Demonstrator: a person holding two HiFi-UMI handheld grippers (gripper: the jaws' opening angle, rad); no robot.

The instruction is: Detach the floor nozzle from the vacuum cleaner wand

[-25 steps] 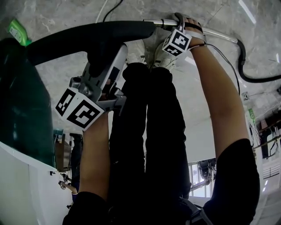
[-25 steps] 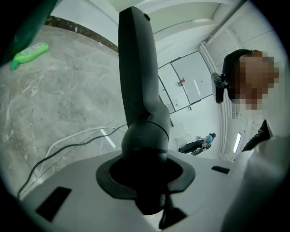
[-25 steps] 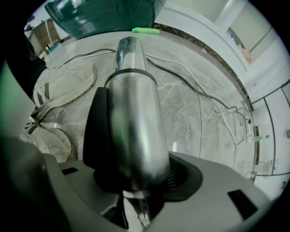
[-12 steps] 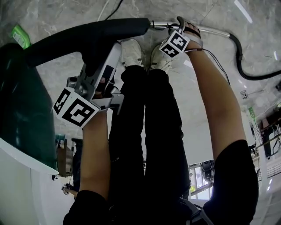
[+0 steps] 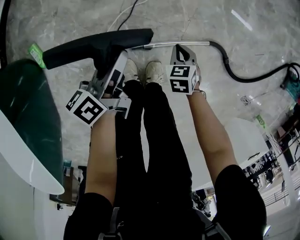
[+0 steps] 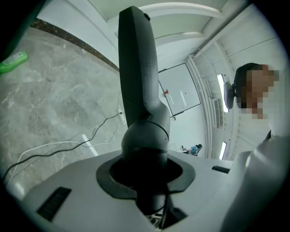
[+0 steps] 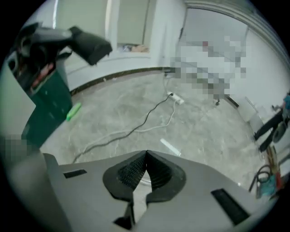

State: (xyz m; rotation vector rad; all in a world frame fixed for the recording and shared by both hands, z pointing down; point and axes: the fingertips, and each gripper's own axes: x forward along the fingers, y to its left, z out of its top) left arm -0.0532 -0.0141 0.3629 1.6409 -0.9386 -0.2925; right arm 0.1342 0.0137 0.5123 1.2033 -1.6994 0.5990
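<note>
The black floor nozzle (image 5: 98, 43) hangs above the floor, and my left gripper (image 5: 108, 75) is shut on its neck. In the left gripper view the neck (image 6: 144, 136) runs down between the jaws and the long head stands upright. The metal wand (image 5: 176, 44) lies on the floor beyond the shoes, still joined to its black hose (image 5: 239, 75), and I see no join between it and the nozzle. My right gripper (image 5: 182, 52) is above the wand and off it. Its jaws have just been closing and now stand shut (image 7: 145, 156) with nothing between them.
A dark green bin (image 5: 23, 108) and a white surface (image 5: 18, 187) stand at the left. A green object (image 5: 35, 54) and loose cables (image 5: 124, 11) lie on the marble floor. My shoes (image 5: 145, 72) are just short of the wand. Tools (image 5: 293, 84) lie at the right.
Both grippers have risen. The right gripper has let go of the wand, which now lies on the floor. The nozzle has come up with the left gripper.
</note>
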